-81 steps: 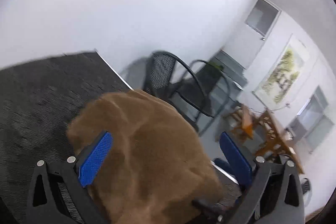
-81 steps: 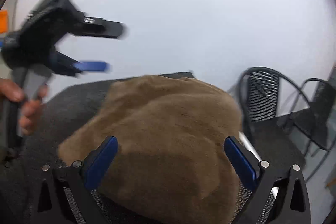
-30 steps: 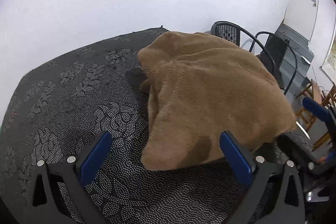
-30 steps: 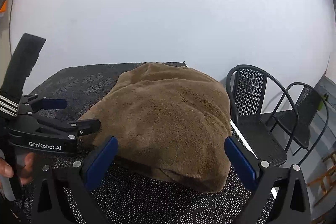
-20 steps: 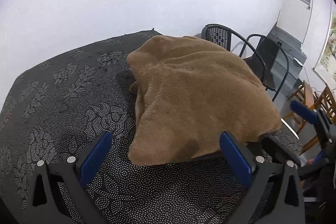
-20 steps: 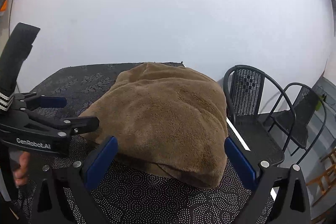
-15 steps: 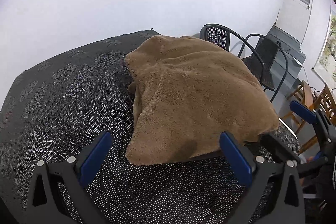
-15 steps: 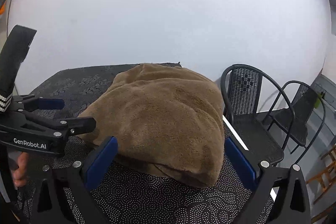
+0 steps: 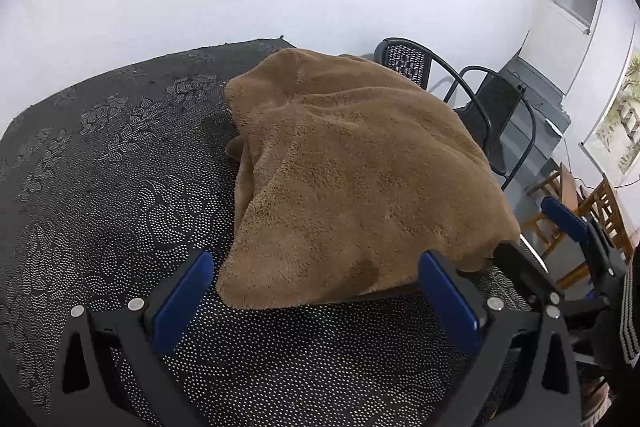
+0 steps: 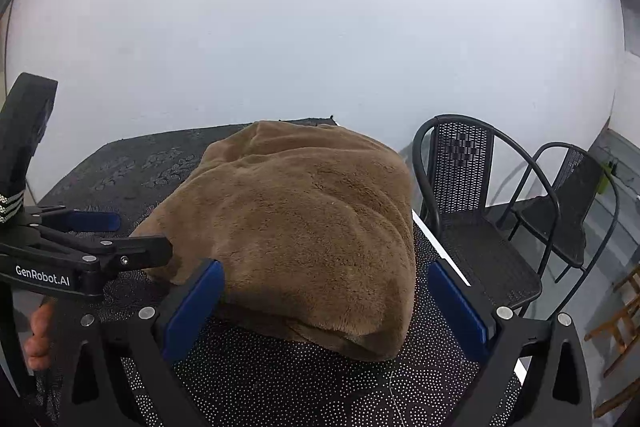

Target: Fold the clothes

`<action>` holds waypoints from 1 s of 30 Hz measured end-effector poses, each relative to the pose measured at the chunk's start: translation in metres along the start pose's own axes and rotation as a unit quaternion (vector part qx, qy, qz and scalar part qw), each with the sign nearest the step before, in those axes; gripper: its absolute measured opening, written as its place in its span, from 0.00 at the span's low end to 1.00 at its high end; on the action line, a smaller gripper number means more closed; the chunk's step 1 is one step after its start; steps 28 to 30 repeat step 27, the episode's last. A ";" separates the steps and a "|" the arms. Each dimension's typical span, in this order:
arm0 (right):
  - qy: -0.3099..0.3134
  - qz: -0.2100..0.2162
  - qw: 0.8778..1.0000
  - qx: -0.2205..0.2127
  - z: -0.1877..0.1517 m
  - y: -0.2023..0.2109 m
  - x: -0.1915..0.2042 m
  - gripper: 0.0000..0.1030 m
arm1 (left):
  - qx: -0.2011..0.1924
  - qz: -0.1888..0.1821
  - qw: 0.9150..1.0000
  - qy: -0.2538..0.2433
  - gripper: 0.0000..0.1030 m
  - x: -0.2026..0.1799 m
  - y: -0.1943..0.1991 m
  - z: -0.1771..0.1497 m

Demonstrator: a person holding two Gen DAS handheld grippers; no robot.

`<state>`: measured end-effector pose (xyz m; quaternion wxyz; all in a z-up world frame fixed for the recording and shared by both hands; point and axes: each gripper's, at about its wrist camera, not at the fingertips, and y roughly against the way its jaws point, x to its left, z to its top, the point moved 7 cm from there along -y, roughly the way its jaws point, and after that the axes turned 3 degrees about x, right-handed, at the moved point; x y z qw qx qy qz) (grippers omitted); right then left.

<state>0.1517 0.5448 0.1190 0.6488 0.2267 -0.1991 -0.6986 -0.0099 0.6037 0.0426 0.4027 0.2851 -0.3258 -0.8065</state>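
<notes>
A brown fleece garment [image 9: 352,171] lies as a bulky folded heap on the black patterned tablecloth [image 9: 104,187], toward the table's right side. My left gripper [image 9: 314,261] is open just short of the heap's near edge, with nothing between its blue pads. Also open and empty, my right gripper [image 10: 325,269] faces the garment [image 10: 304,227] from the near right corner. In the right wrist view the left gripper [image 10: 142,235] shows at the left, beside the heap's left edge. The right gripper [image 9: 536,239] appears at the heap's right corner in the left wrist view.
Two black metal chairs [image 10: 472,207] stand right of the table, past its white edge [image 10: 440,247]. A white wall rises behind the table. Wooden furniture [image 9: 600,203] stands farther right. A hand [image 10: 38,339] holds the left gripper's handle.
Both grippers have drawn back from the garment, which earlier filled the space between the fingers. It now lies settled on the table. Little movement in the last half second.
</notes>
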 end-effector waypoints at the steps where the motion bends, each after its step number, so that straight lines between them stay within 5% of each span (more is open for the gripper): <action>1: -0.001 0.000 1.000 0.000 0.000 0.000 0.000 1.00 | 0.000 0.005 1.000 0.000 1.00 0.001 0.000 0.000; 8: -0.005 0.001 1.000 0.008 -0.002 -0.005 -0.002 1.00 | -0.002 0.060 0.998 -0.003 1.00 0.011 -0.003 0.001; 14: -0.007 0.001 1.000 0.014 -0.005 -0.008 -0.003 1.00 | -0.008 0.027 0.999 0.035 1.00 0.023 0.000 0.003; 21: -0.005 -0.002 1.000 0.012 -0.005 -0.008 -0.004 1.00 | -0.045 0.039 0.998 0.005 1.00 0.014 0.011 0.008; 30: -0.007 -0.004 1.000 0.014 -0.006 -0.009 -0.006 1.00 | -0.040 0.041 0.998 -0.017 1.00 0.008 0.008 0.007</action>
